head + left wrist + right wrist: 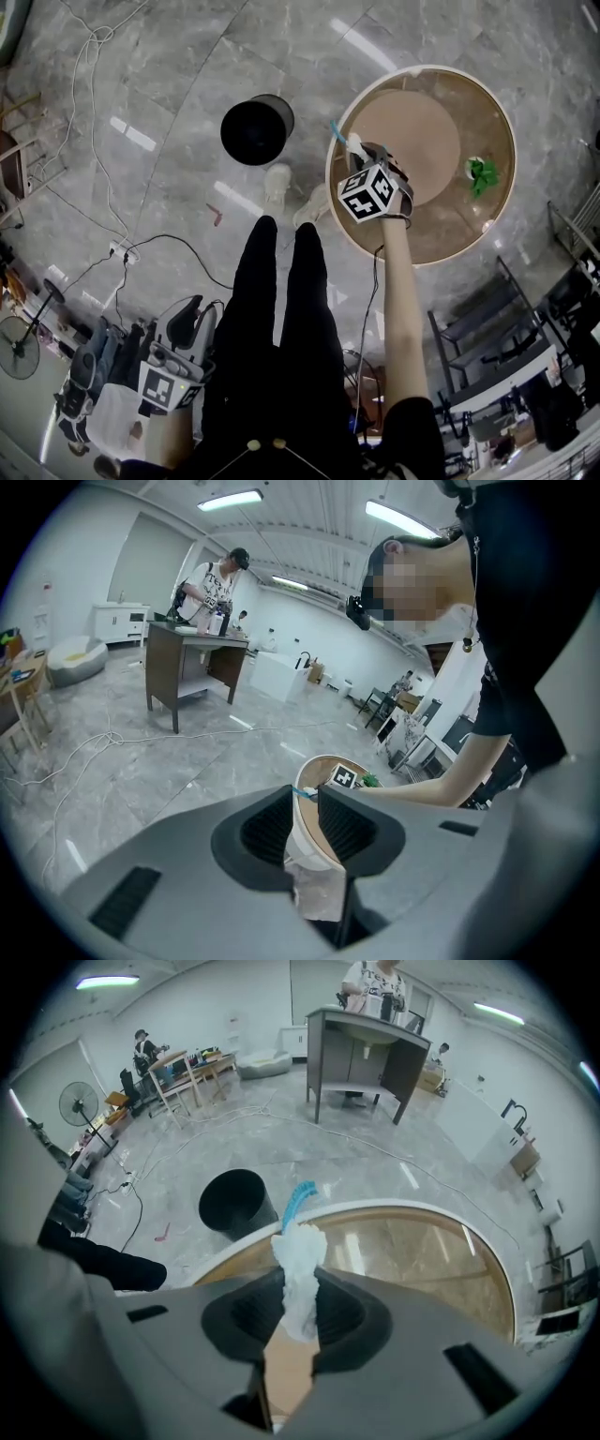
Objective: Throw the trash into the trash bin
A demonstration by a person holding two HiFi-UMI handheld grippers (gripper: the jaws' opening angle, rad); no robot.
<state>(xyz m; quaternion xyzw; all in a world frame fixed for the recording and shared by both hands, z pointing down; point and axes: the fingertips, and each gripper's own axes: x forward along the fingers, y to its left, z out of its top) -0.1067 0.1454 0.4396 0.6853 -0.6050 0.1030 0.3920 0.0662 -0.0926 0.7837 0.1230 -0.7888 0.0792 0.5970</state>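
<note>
My right gripper (361, 148) hangs over the left edge of the round wooden table (427, 251), pointing steeply down. It is shut on a crumpled white tissue (300, 1274) with a blue strip (298, 1199) sticking out of its top; in the head view the tissue (354, 142) shows just beyond the marker cube. The black trash bin (256, 128) stands on the floor left of the table, and shows beyond the table rim in the right gripper view (236, 1202). My left gripper (192, 309) is low by the person's hip, far from both, its jaws (305, 832) slightly apart with nothing between them.
A small green thing (482, 173) lies on the table's right side. Cables and a power strip (120, 249) trail over the grey floor at left, near a fan (19, 347). Metal racks (487, 347) stand to the right. A person works at a desk (192, 653) further off.
</note>
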